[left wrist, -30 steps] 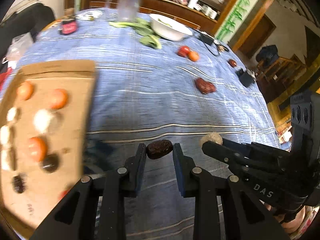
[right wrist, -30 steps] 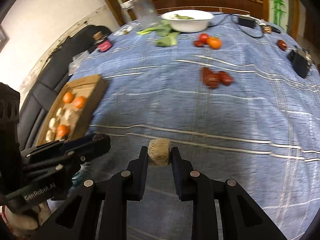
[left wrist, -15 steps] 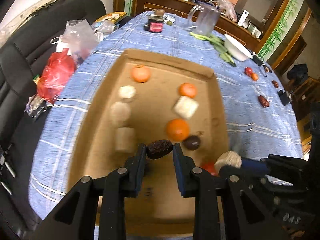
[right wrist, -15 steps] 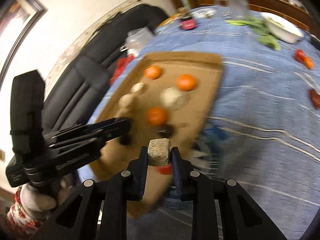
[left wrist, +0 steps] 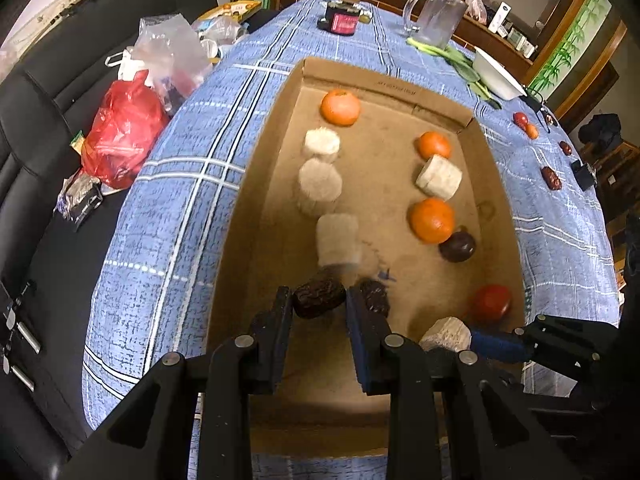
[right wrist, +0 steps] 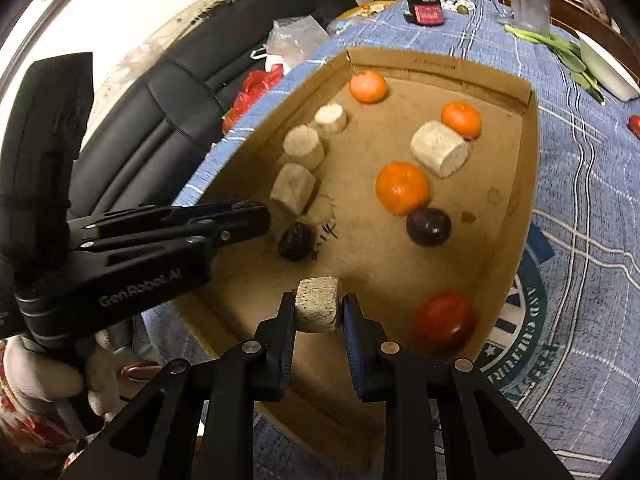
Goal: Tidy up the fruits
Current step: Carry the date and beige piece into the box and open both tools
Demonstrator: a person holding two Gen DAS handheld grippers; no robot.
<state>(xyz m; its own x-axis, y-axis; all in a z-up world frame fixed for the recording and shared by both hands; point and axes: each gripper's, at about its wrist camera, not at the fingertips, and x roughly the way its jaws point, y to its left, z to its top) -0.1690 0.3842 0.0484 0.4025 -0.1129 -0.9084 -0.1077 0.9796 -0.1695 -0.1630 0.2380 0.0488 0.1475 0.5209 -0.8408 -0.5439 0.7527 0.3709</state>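
Hovering over cardboard tray (left wrist: 400, 86), roomy near end, seemingly

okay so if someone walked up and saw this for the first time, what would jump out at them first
Probably the cardboard tray on the blue plaid tablecloth, dotted with bright oranges and pale cut chunks. Over its near end, the left gripper pinches a dark wrinkled date and the right gripper clamps a pale chunk.

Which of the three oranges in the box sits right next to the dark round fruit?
The nearest orange, on the right side of the cardboard box; it touches the dark round fruit. The other two lie farther back.
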